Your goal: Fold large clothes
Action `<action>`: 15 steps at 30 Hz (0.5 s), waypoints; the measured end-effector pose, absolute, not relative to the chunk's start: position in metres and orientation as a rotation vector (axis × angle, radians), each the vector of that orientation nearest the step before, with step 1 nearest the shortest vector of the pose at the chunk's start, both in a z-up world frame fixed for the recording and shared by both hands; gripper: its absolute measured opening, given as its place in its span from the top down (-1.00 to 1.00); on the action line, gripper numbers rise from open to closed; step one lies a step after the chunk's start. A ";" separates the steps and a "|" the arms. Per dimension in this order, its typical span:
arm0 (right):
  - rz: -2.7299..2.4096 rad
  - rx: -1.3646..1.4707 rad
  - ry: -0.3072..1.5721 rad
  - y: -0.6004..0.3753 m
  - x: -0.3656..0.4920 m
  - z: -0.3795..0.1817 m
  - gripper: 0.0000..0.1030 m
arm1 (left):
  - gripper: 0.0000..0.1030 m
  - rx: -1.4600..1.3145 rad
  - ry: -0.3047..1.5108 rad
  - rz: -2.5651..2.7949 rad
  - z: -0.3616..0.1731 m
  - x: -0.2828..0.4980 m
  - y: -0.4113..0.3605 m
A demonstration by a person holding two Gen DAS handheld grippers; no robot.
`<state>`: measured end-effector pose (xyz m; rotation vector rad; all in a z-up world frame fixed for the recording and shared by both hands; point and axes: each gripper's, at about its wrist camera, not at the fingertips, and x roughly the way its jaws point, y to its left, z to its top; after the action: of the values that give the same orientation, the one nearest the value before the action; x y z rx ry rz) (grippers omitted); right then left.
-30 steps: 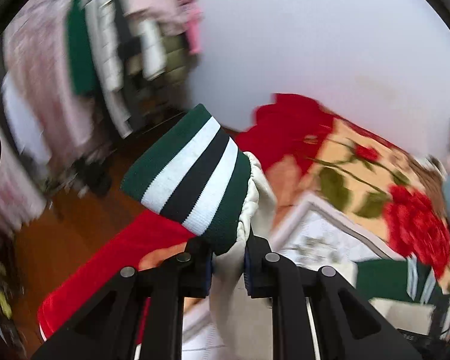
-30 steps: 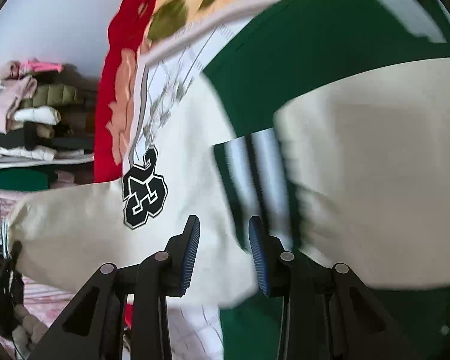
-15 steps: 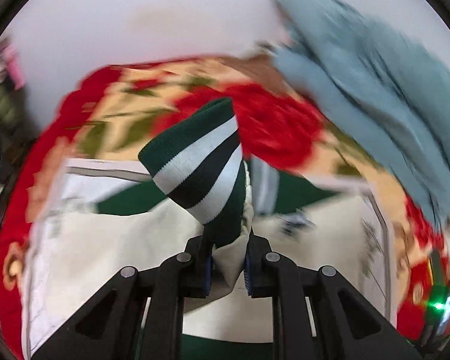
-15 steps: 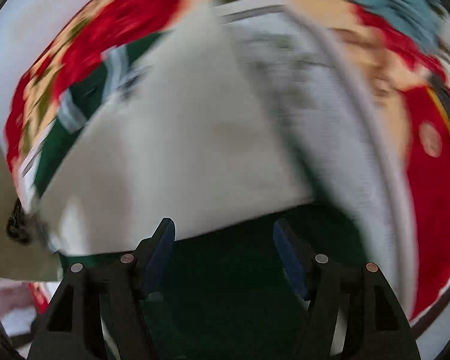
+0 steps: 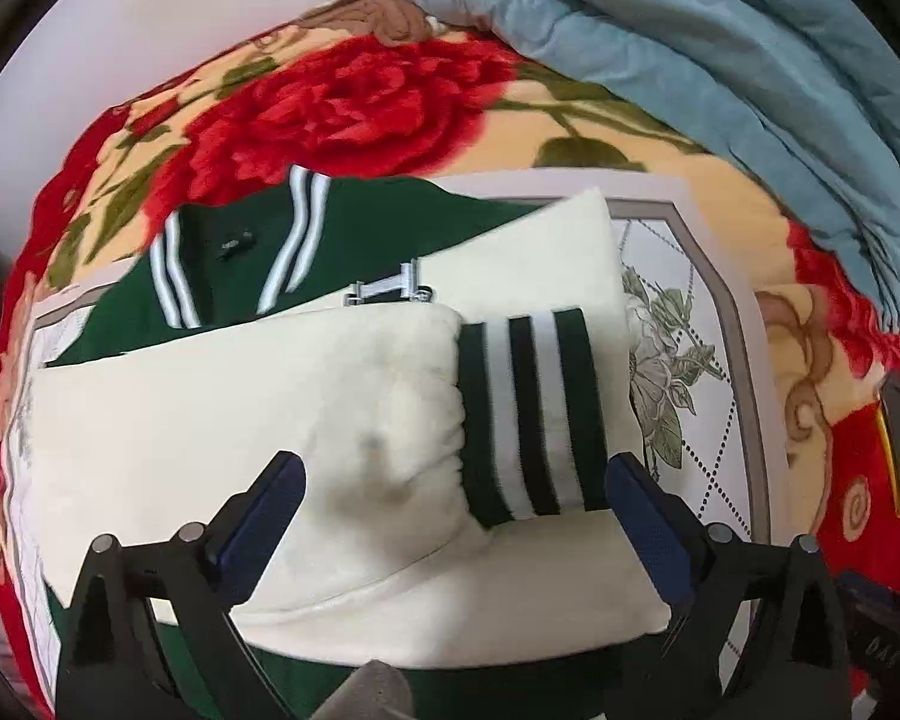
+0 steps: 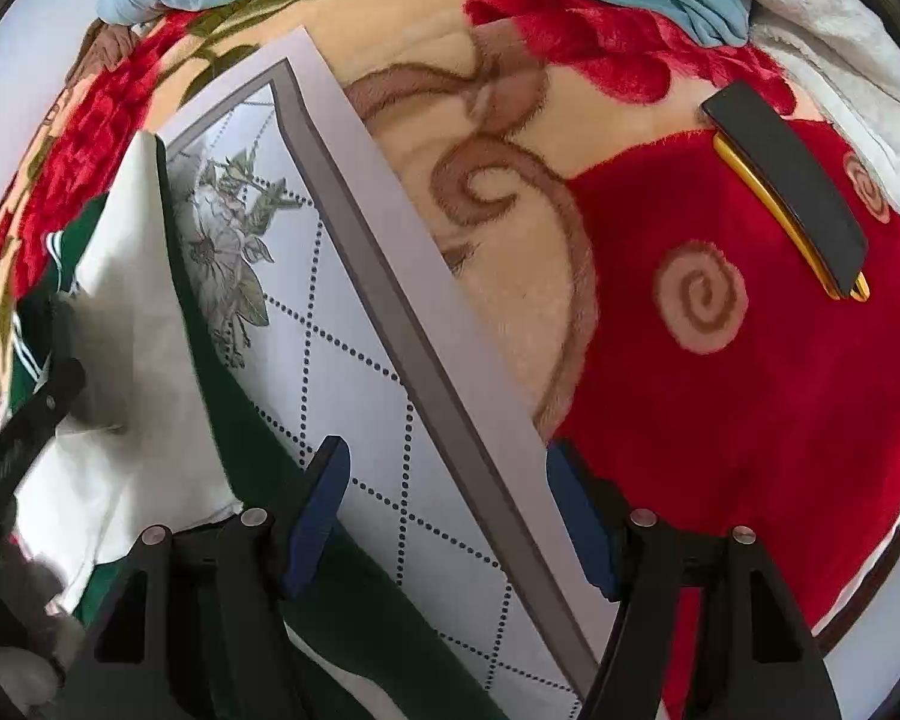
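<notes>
On a rose-patterned blanket [image 5: 354,102], the green-and-cream varsity jacket [image 5: 222,408] lies on a printed mat [image 5: 690,324], both cream sleeves folded across its body (striped cuff [image 5: 528,414] uppermost). Above it the left gripper [image 5: 450,516] is opening, jaws wide apart with nothing pinched. Beside it, the right gripper [image 6: 450,516] hangs partly open over the mat's edge, holding nothing.

Green jacket [image 5: 384,222] flat on mat, 2 cream sleeves folded across, striped cuff [image 5: 528,414].

green-and-cream jacket [image 5: 222,420]; rose-patterned blanket [image 5: 360,102]
</notes>
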<state>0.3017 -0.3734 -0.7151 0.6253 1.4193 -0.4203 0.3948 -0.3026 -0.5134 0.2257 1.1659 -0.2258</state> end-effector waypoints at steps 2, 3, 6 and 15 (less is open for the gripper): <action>-0.383 0.661 1.410 -0.376 0.306 -0.704 -0.36 | -0.98 0.186 1.179 -0.202 -0.504 0.392 -0.287; -0.358 0.685 1.398 -0.377 0.310 -0.699 -0.36 | -0.98 0.168 1.186 -0.177 -0.506 0.394 -0.280; -0.260 0.743 1.368 -0.376 0.326 -0.684 -0.36 | -0.98 0.100 1.203 -0.060 -0.494 0.388 -0.231; 0.010 0.605 1.611 -0.327 0.356 -0.747 -0.36 | -0.98 0.203 1.357 0.390 -0.539 0.305 -0.082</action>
<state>0.3560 -0.3267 -0.7470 0.6045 1.6109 0.0102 0.3050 -0.0822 -0.5386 0.2029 1.3571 0.3900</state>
